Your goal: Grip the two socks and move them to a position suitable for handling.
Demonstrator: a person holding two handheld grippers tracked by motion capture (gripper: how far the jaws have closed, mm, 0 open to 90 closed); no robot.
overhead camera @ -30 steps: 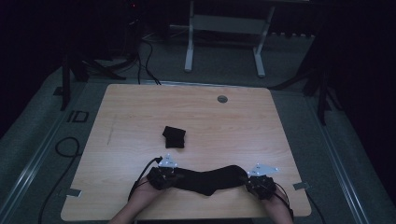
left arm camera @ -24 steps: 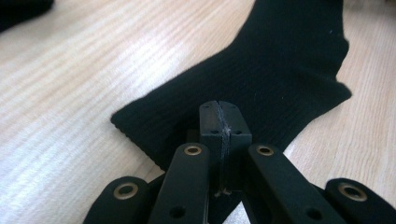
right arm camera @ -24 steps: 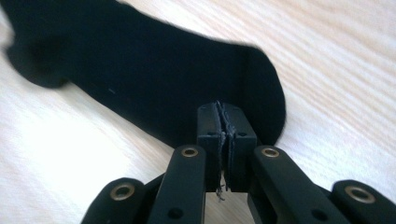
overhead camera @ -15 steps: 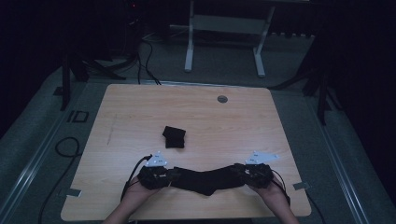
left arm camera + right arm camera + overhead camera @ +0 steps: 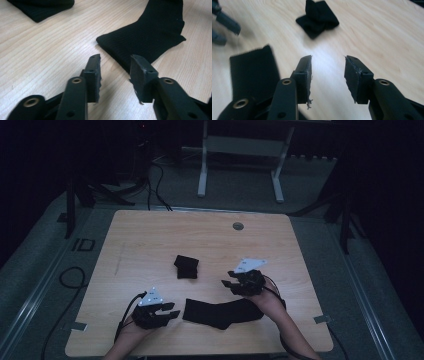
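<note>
Item, nearest the table's front edge: left gripper (image 5: 167, 309), jaws parted and empty, having just been opening. Its tips point at the near end of the flat black knitted sock (image 5: 222, 312), just short of the cloth; in the left gripper view that sock end (image 5: 147, 37) lies ahead and slightly right of the jaws, not between them.

Item: the sock itself, laid out flat on the light wooden table (image 5: 150, 235), long axis running left to right between the two hands.

Item: right gripper (image 5: 231, 284), lifted clear above the sock's other end, jaws likewise released with nothing between them, having just been opening.

Item, farther back: small folded black cloth bundle (image 5: 186, 266), apart from the sock, ahead of the right gripper's jaws.

Judgement: the left gripper sits nearer the sock for any regrasp.
</note>
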